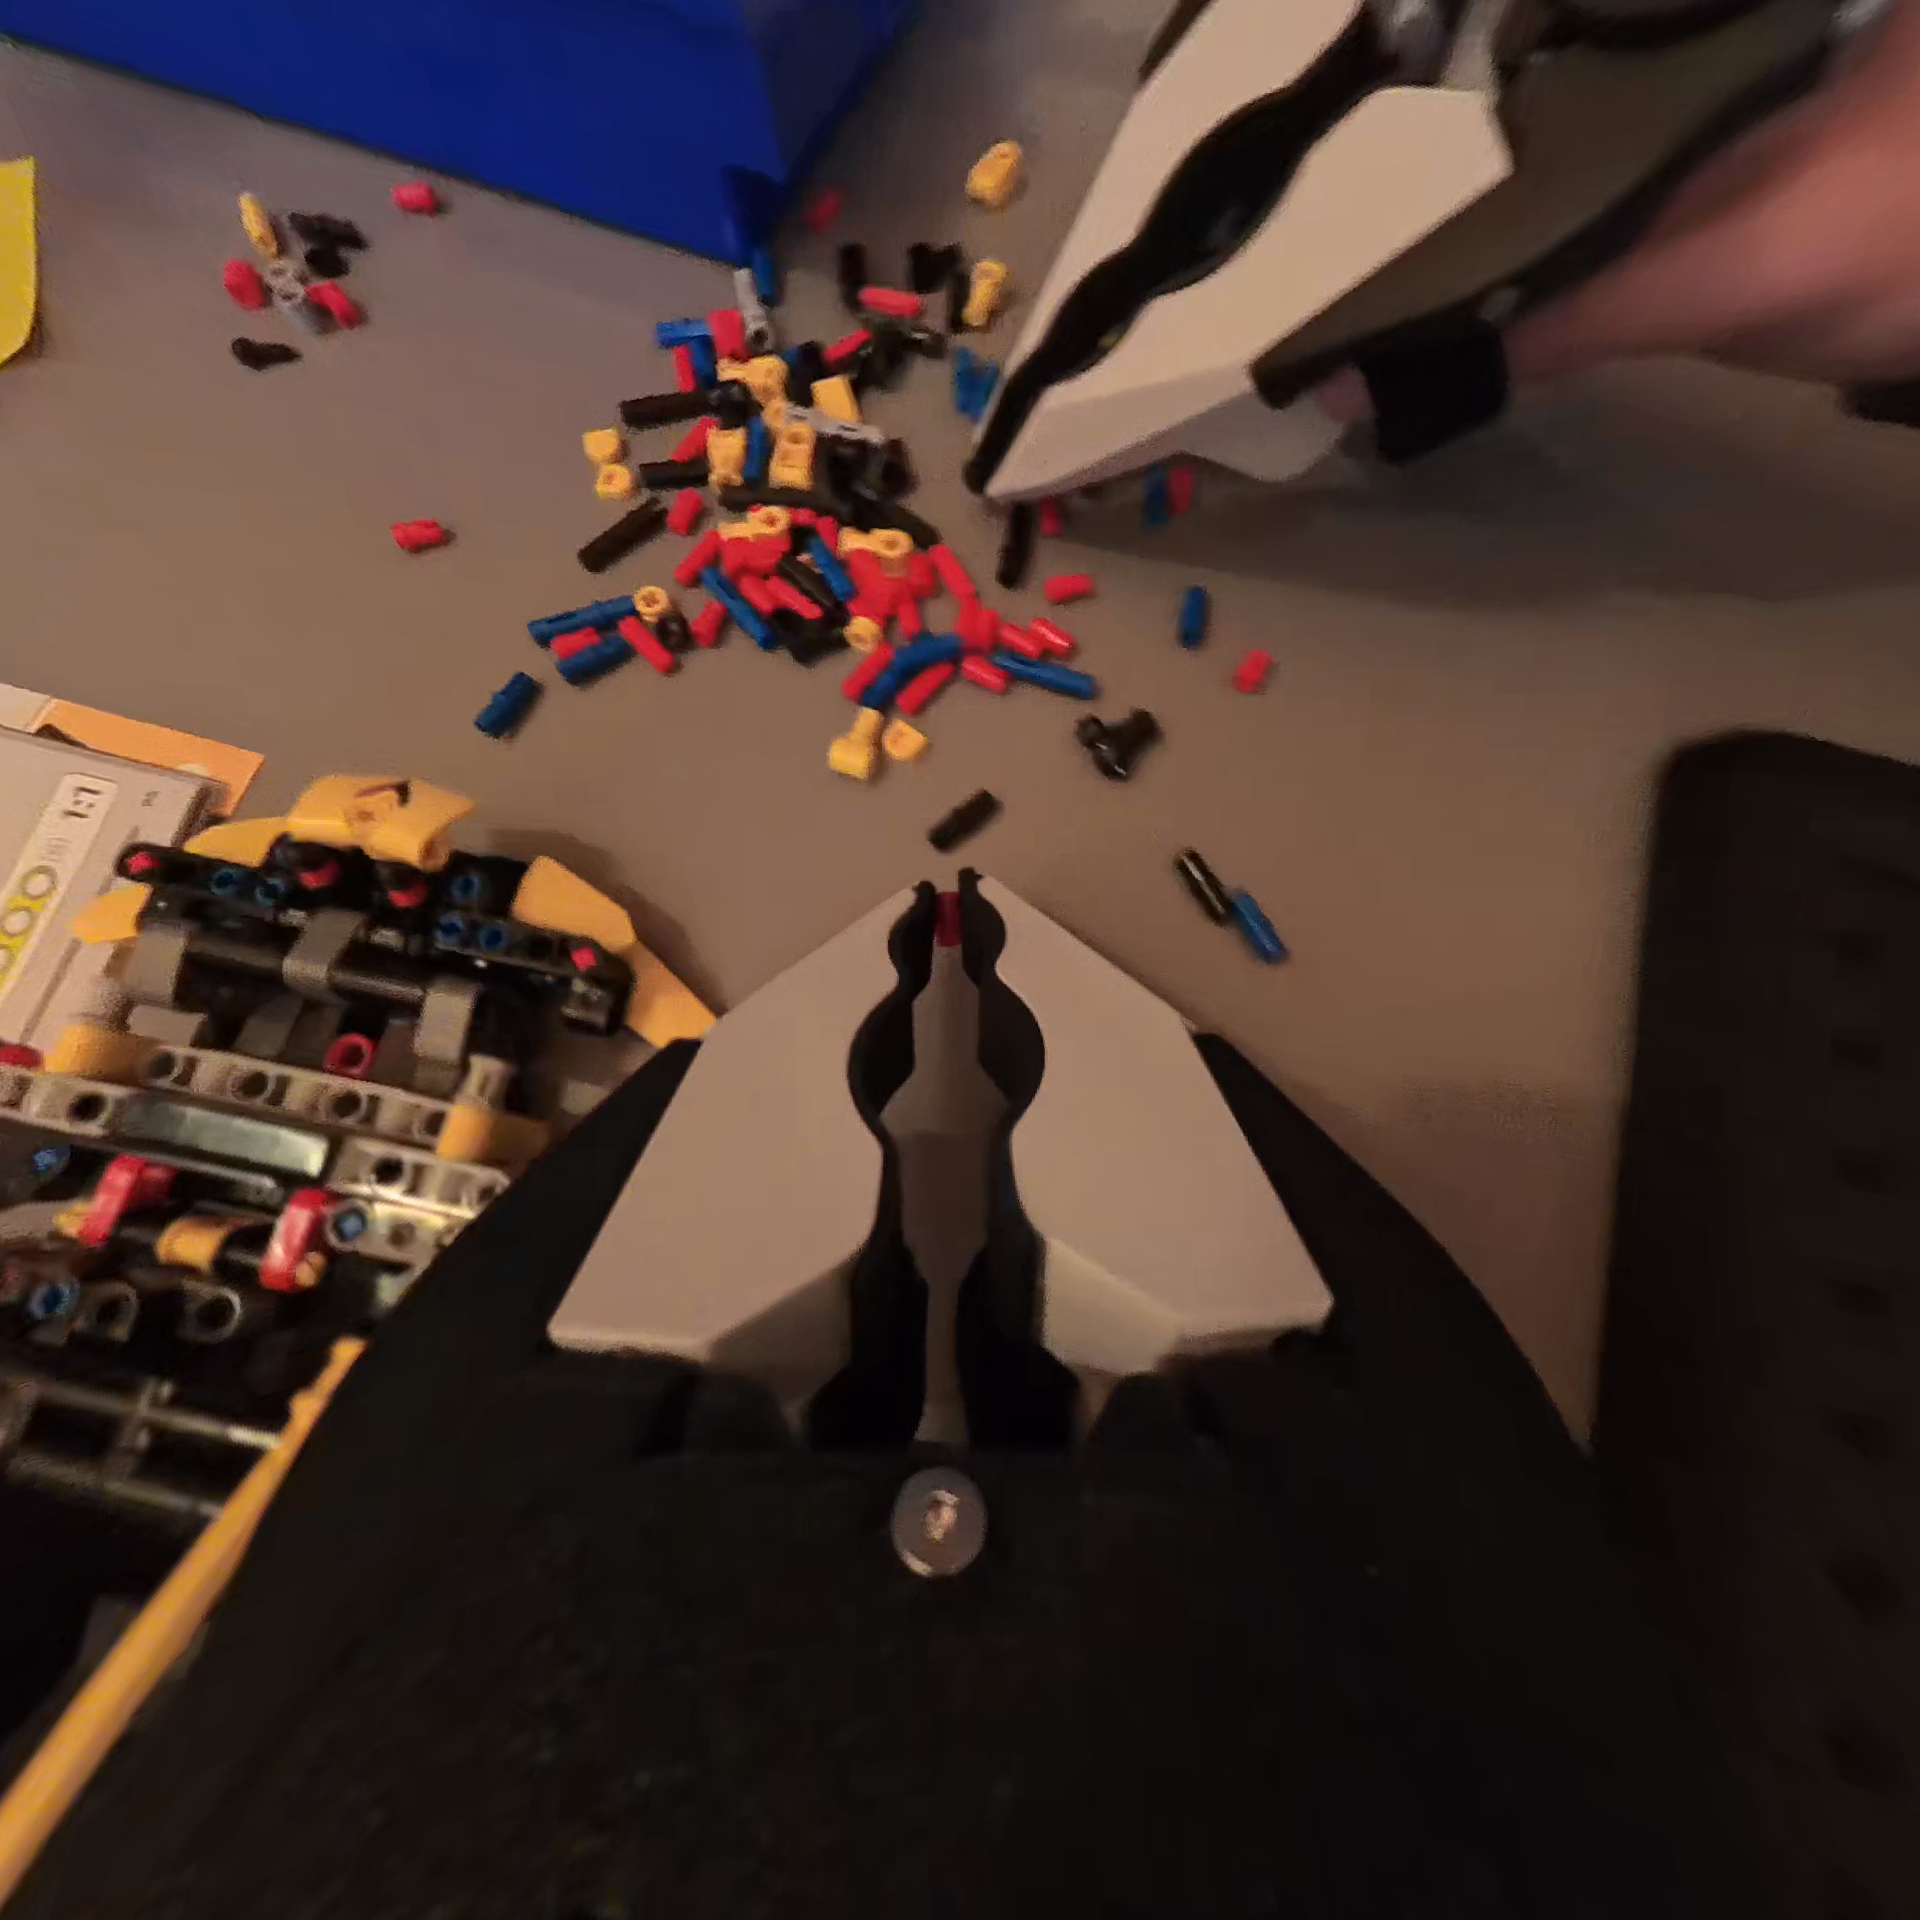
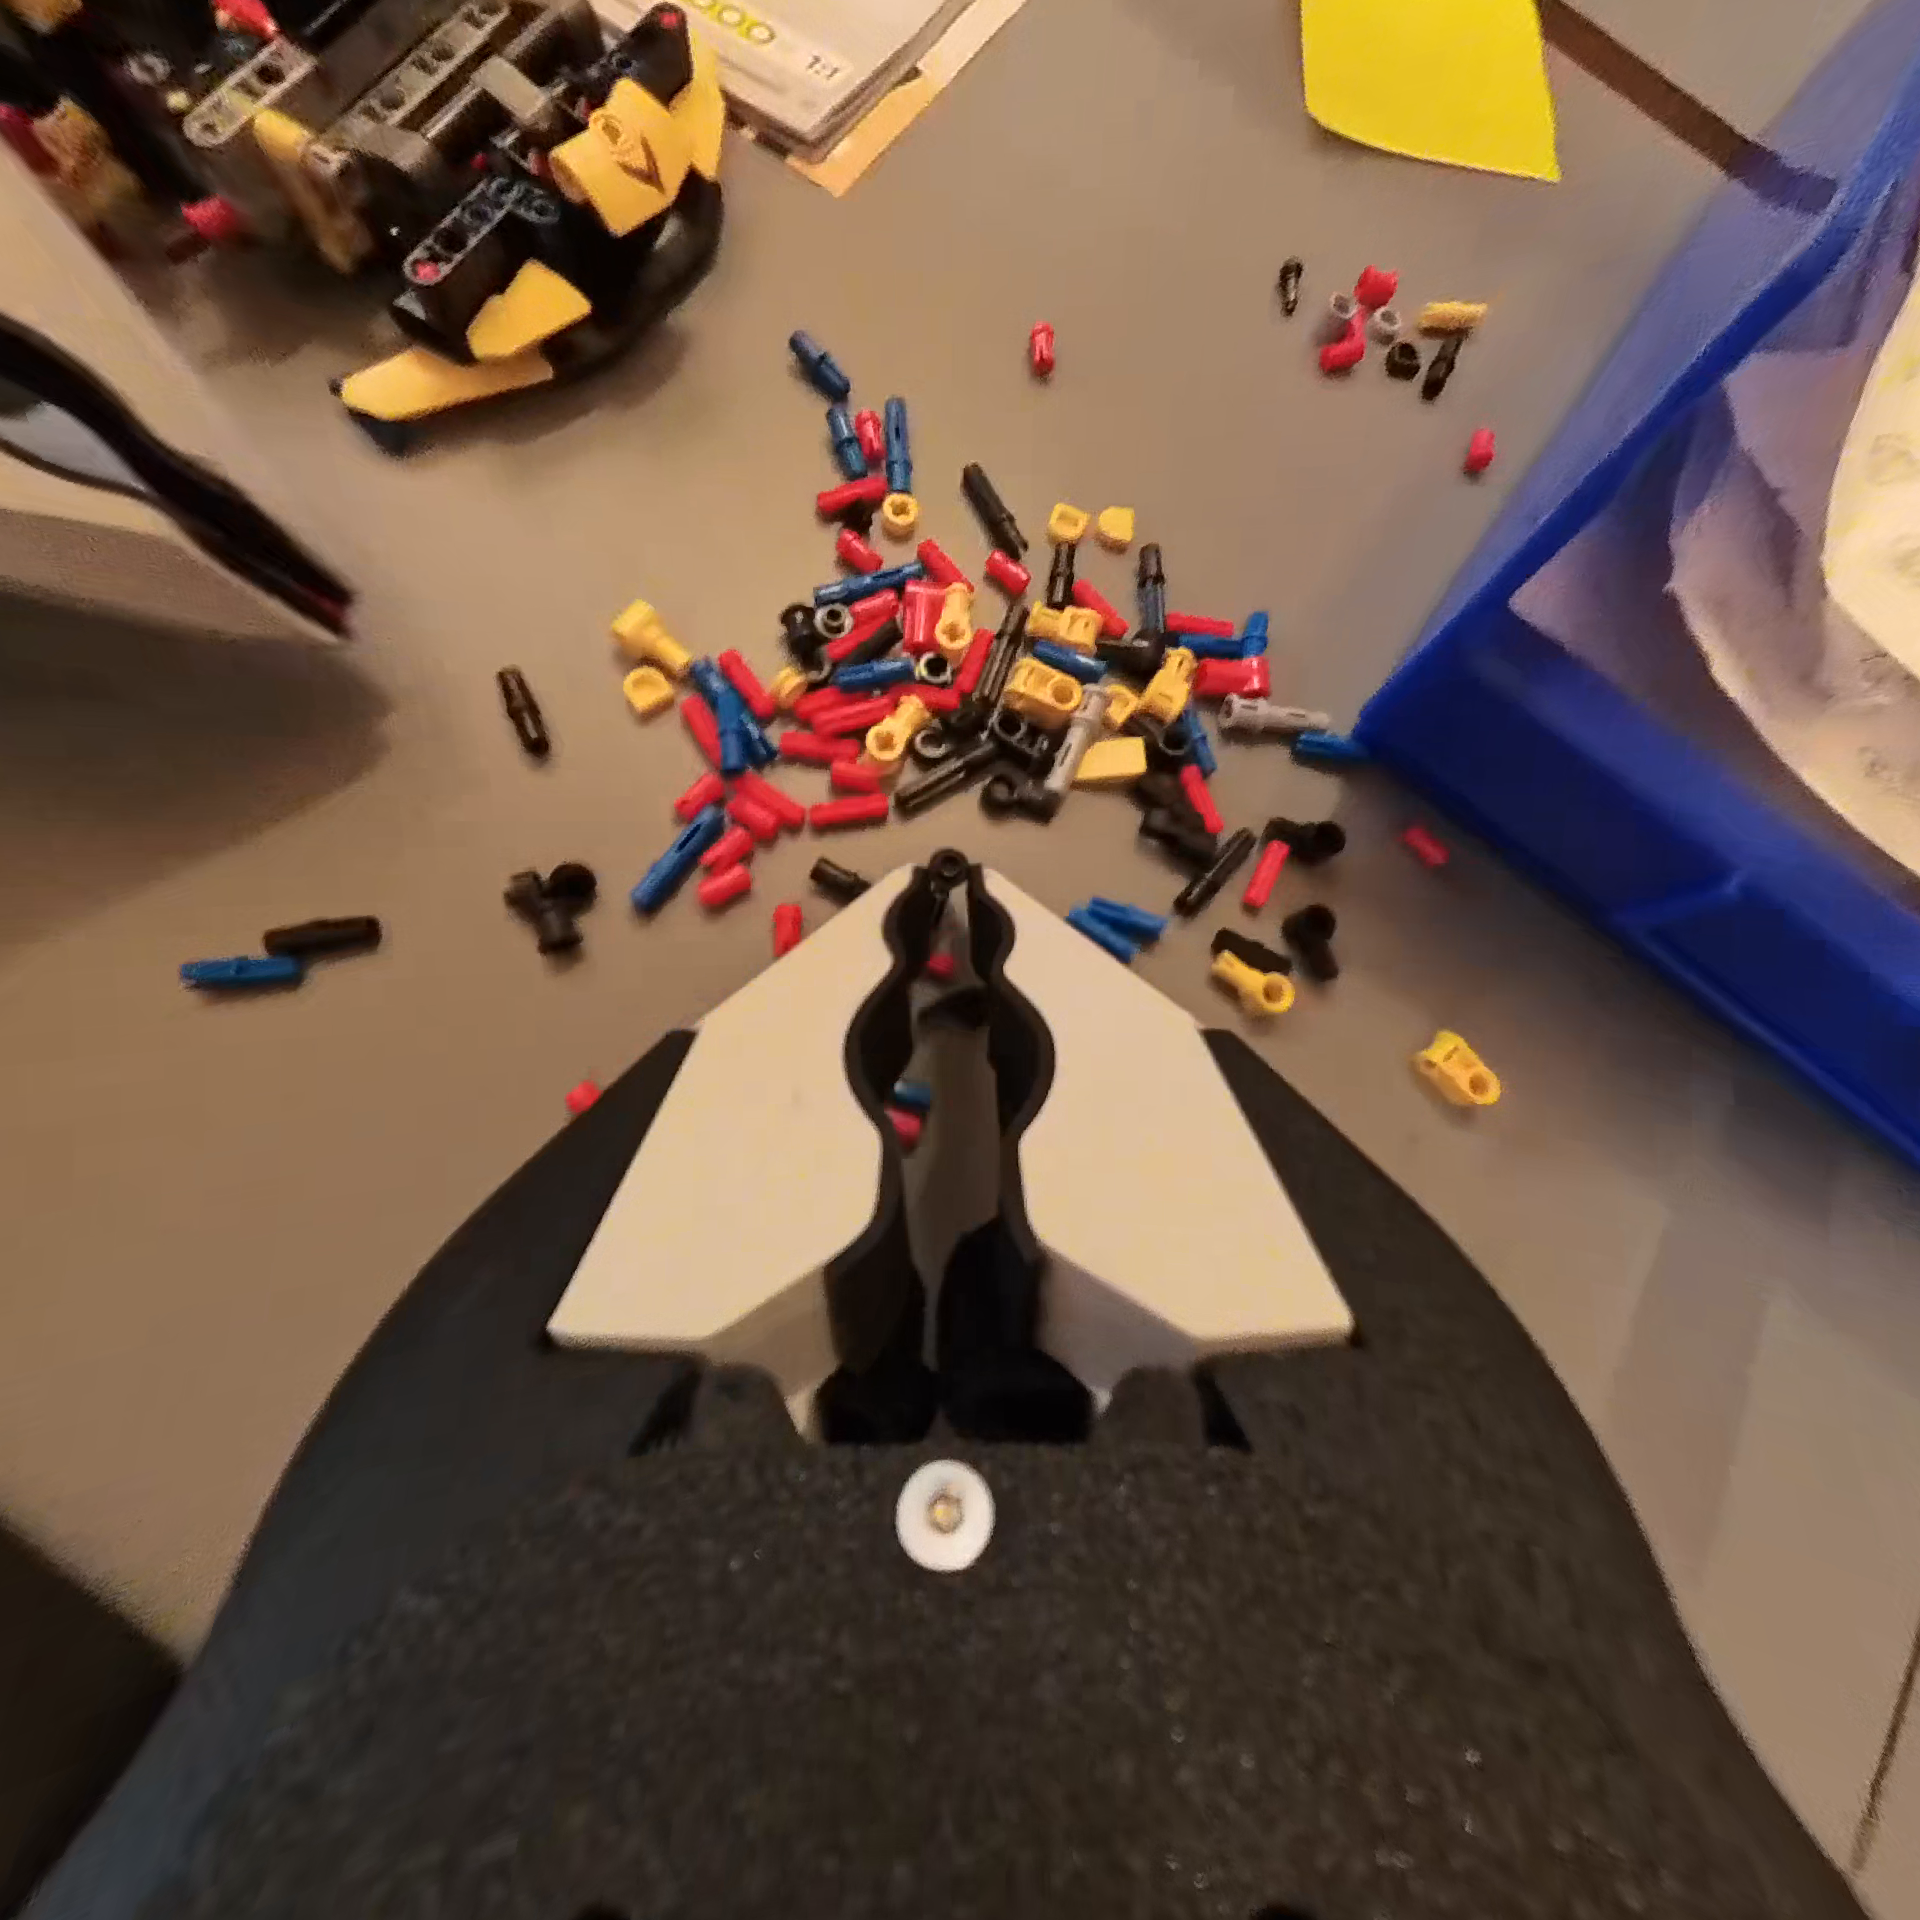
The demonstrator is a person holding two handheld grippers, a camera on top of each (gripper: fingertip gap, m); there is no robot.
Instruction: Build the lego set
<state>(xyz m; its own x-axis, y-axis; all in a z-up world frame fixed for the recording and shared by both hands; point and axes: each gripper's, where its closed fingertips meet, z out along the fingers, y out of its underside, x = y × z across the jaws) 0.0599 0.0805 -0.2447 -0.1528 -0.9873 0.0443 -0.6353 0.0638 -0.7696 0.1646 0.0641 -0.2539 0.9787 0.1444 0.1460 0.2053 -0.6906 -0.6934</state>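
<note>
Grey worktop (image 1: 1455, 644) cluttered | left gripper (image 1: 943, 896) fingers clamped on red pin (image 1: 947, 920) | right gripper (image 2: 948, 871) fingers pinching black connector (image 2: 948, 864) | I'd fear either tiny piece slipping out.

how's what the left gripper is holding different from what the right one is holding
The left gripper pinches a red piece; the right gripper pinches a black piece. The red piece sits down between the fingertips, mostly hidden, while the black piece pokes out past the tips and shows a round ring end. Both are small parts, each clamped at the very tips.
</note>
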